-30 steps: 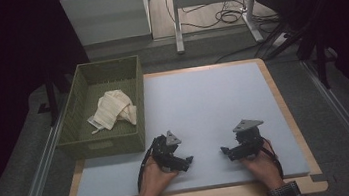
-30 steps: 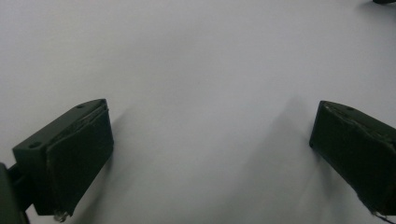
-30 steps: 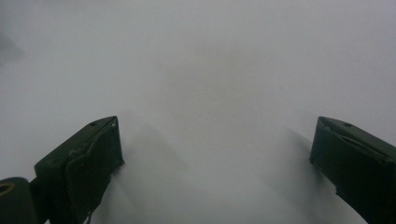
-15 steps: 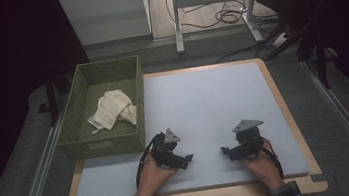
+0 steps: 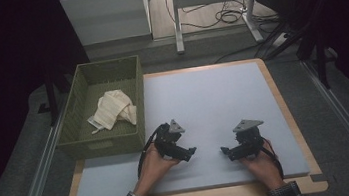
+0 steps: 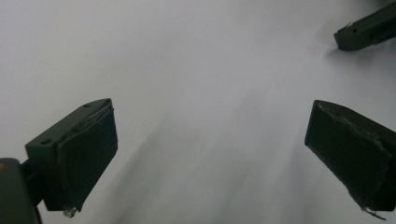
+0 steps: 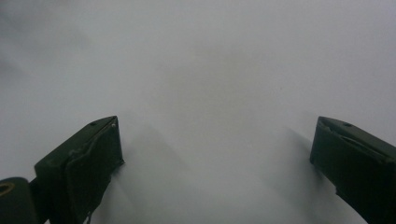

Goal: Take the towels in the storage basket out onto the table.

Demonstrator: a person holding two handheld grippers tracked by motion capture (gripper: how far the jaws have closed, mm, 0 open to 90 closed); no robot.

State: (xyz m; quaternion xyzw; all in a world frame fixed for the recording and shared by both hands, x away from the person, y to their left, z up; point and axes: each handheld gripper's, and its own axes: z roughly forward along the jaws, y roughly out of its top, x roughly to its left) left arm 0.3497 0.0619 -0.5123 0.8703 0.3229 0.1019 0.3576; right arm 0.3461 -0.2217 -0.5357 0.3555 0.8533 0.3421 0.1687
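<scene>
left tool [image 6: 208,154] wide open, empty, right tool [image 7: 217,168] likewise

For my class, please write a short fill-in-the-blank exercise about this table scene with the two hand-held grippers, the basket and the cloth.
1. The cream cloth lies inside the green ____.
2. The jaws of the left gripper and the right gripper stand ____, with nothing between them.
3. The basket stands at the table's ____ edge in the high view.
4. Both grippers rest on the pale ____.

Missing words: basket; open; left; mat
</scene>
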